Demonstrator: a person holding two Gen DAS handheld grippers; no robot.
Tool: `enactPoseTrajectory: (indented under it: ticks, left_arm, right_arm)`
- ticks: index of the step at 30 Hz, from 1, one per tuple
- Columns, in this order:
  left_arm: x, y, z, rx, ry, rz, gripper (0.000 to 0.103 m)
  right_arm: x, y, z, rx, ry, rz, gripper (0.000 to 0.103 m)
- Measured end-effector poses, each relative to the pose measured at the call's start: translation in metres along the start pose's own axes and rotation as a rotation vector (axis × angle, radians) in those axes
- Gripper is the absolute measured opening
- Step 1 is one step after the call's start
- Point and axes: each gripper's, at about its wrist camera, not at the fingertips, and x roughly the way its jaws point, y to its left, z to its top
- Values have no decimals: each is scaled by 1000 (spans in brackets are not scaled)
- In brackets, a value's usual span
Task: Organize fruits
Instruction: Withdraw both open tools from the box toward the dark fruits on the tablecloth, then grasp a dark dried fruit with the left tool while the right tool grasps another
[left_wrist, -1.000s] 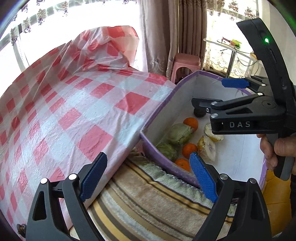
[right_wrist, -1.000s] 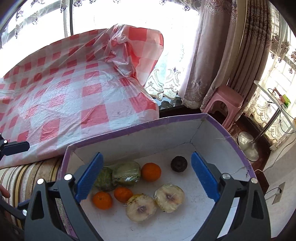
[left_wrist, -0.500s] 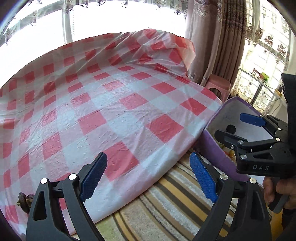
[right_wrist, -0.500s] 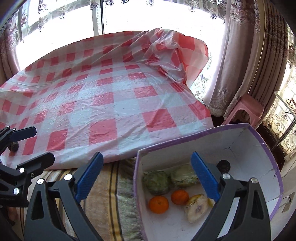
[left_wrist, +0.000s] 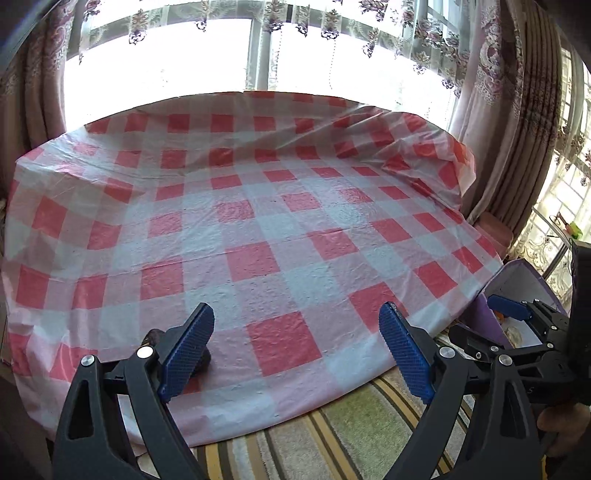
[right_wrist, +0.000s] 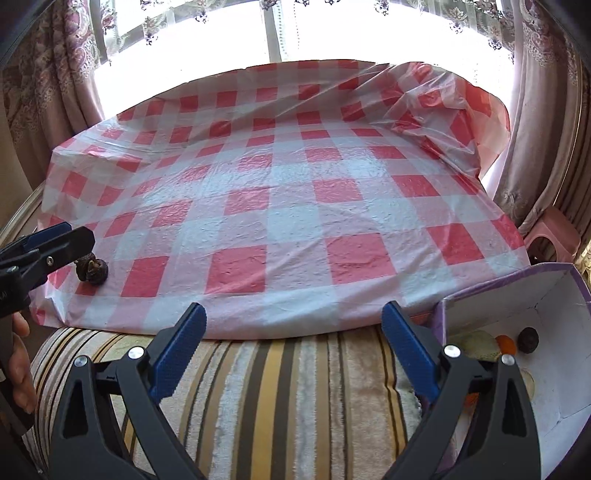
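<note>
Left wrist view: left gripper (left_wrist: 295, 354) hangs over the checked cloth (left_wrist: 258, 229), fingers spread wide, nothing between them.
Dark fruit: one wrinkled brown fruit (right_wrist: 92, 271) lies on the cloth near its left front edge — in the left view it sits just behind the left finger, mostly hidden.
Right gripper (right_wrist: 293, 354): fingers wide apart and empty, above the striped towel (right_wrist: 280, 398).
Box (right_wrist: 561, 295): purple-rimmed, white inside, at the right just beside the cloth's edge — well apart from the dark fruit.
Box contents: a pale green fruit (right_wrist: 474, 345), an orange (right_wrist: 506, 345) and a dark round fruit (right_wrist: 528, 336); more are hidden behind the right finger.
</note>
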Motion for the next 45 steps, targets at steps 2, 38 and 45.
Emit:
enactPoseTrajectory:
  ticks: [2,38,45]
  left_arm:
    - [-7,18,-1,-46,-3,-4,88]
    - [24,136,-47,-430,104,-56,47]
    - [34,138,-42,-402,152,-54,47]
  right_arm:
    - [0,7,0,0,-15,10,96]
    - [48,165,23,-337,68,301,96]
    - [57,174,24,-362,91,321,96]
